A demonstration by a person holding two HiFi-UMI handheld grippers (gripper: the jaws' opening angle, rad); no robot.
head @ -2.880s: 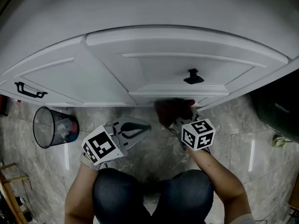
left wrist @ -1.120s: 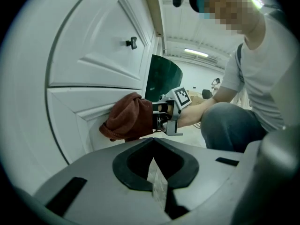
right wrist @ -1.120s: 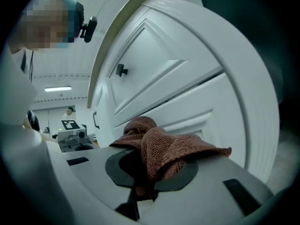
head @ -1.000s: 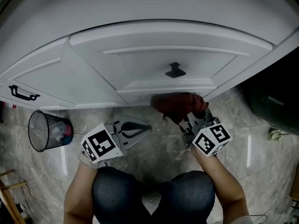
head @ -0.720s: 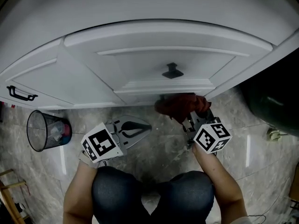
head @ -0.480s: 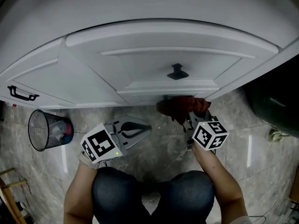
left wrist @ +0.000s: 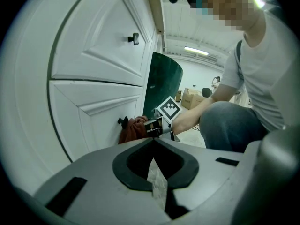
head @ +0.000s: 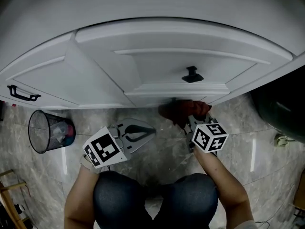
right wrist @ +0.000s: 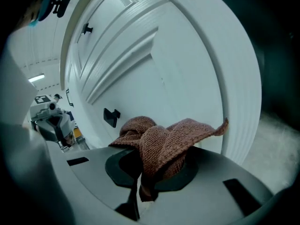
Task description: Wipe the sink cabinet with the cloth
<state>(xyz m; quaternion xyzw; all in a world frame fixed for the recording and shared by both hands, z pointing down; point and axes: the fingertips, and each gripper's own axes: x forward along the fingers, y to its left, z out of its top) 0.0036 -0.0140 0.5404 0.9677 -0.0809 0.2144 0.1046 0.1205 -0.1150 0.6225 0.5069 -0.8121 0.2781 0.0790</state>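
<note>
Right now your left gripper [left wrist: 154,172] rests by your knee, jaws together on nothing. Your right gripper [right wrist: 140,184] pinches only a fold of the cloth [right wrist: 164,137], bunched low at the sink cabinet door [head: 162,66]. Drag hard and it may slip free, or its loose corner may snag the knob [right wrist: 111,117].

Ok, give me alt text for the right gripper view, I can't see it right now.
The right gripper is shut on a bunched reddish-brown knitted cloth, held close to a white panelled cabinet door. A small black knob sits on the door just left of the cloth.
</note>
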